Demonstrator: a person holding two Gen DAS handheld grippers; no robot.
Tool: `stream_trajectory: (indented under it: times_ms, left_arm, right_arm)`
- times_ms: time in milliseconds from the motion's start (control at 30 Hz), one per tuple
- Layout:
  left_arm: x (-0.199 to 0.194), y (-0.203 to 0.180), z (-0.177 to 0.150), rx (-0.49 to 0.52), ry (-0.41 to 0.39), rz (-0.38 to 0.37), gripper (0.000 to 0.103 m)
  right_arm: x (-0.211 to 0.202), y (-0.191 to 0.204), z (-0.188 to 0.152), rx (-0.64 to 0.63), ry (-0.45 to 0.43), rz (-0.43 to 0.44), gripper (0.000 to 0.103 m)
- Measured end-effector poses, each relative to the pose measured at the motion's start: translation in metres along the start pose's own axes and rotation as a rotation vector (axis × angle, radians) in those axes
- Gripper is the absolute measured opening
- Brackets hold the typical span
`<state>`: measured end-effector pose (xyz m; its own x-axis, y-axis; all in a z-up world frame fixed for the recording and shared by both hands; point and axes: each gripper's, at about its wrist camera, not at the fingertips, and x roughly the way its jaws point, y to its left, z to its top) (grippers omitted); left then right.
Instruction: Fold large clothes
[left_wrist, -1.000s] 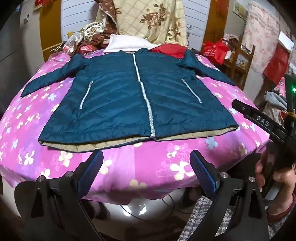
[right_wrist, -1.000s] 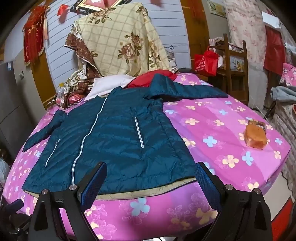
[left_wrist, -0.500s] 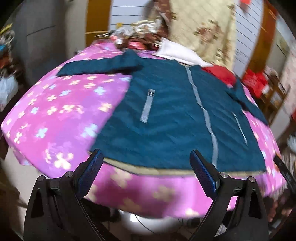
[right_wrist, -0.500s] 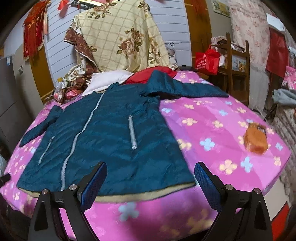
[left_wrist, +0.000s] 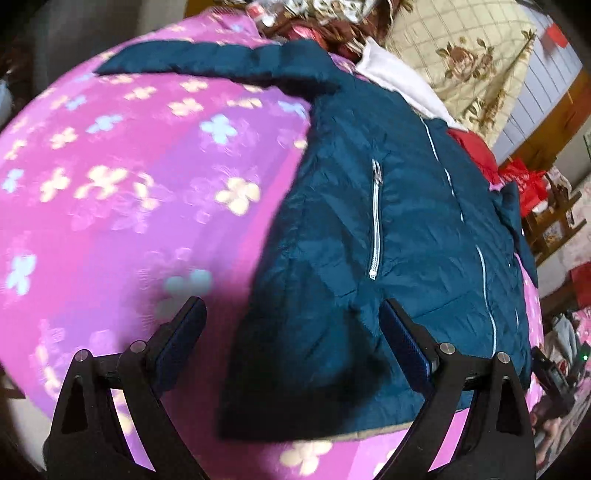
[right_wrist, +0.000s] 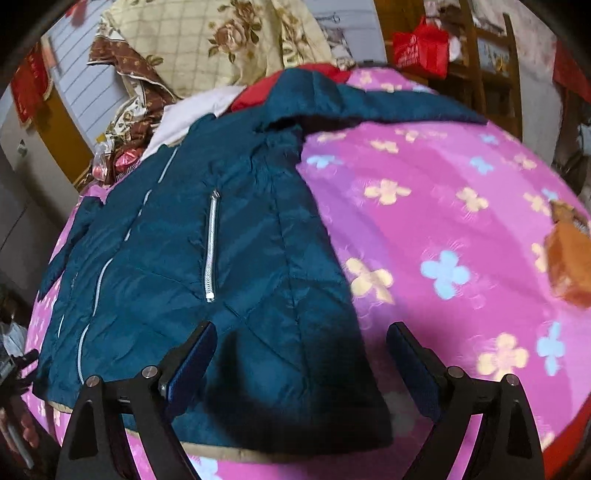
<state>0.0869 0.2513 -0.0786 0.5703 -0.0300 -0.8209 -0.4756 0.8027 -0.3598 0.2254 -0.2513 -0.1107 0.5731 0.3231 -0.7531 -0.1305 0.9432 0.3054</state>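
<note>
A dark teal quilted jacket (left_wrist: 399, 236) with a silver front zip lies flat, front up, on a pink flowered bed cover (left_wrist: 129, 177); it also shows in the right wrist view (right_wrist: 207, 258). My left gripper (left_wrist: 291, 343) is open and empty, just above the jacket's near left hem corner. My right gripper (right_wrist: 303, 365) is open and empty, just above the near right hem corner. Both sleeves lie spread out to the sides at the far end.
An orange packet (right_wrist: 569, 254) lies on the cover (right_wrist: 443, 221) at the right. A white garment (left_wrist: 399, 74), a red garment (right_wrist: 258, 96) and floral quilts (right_wrist: 221, 40) are piled behind the jacket. A wooden chair with a red bag (right_wrist: 421, 48) stands at the far right.
Both grippers have moved forward and down from off the bed's front edge to the jacket's hem corners, the left to the left corner, the right to the right corner. Both stay open.
</note>
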Motion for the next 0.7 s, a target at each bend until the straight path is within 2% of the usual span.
stream_trajectory:
  times_ms: [100, 200, 233, 267, 300, 333, 367, 400, 433, 567, 700]
  left_arm:
    - [0.013, -0.007, 0.0, -0.012, 0.024, -0.024, 0.095]
    - [0.015, -0.022, -0.003, 0.002, 0.006, 0.007, 0.094]
    - [0.016, -0.029, -0.002, 0.018, 0.007, 0.038, 0.084]
    - [0.017, -0.035, -0.003, 0.043, 0.004, 0.088, 0.075]
    - [0.018, -0.042, -0.004, 0.077, 0.012, 0.137, 0.05]
    - [0.019, -0.044, -0.005, 0.09, 0.02, 0.146, 0.036]
    - [0.016, -0.045, -0.006, 0.084, 0.031, 0.138, 0.03]
    - [0.01, -0.045, -0.007, 0.078, 0.027, 0.132, 0.02]
    - [0.006, -0.045, -0.007, 0.078, 0.024, 0.128, 0.016]
    - [-0.014, -0.039, -0.022, 0.083, 0.017, 0.129, 0.014]
    - [-0.029, -0.033, -0.045, 0.111, -0.004, 0.173, 0.016]
  right_arm:
    - [0.007, 0.001, -0.002, 0.024, 0.025, 0.026, 0.077]
    - [0.006, 0.002, -0.002, 0.038, 0.034, 0.045, 0.051]
    - [0.008, 0.0, 0.0, 0.05, 0.045, 0.063, 0.034]
    - [0.007, -0.002, 0.0, 0.073, 0.06, 0.099, 0.03]
    - [0.004, -0.005, -0.002, 0.089, 0.065, 0.12, 0.023]
    - [0.0, -0.006, -0.003, 0.095, 0.069, 0.133, 0.019]
    - [-0.004, -0.005, -0.006, 0.094, 0.069, 0.142, 0.017]
    - [-0.009, -0.004, -0.009, 0.089, 0.068, 0.149, 0.015]
    - [-0.014, -0.003, -0.013, 0.083, 0.068, 0.154, 0.013]
    - [-0.037, 0.004, -0.035, 0.023, 0.083, 0.153, 0.012]
    - [-0.05, 0.005, -0.052, -0.035, 0.074, 0.128, 0.012]
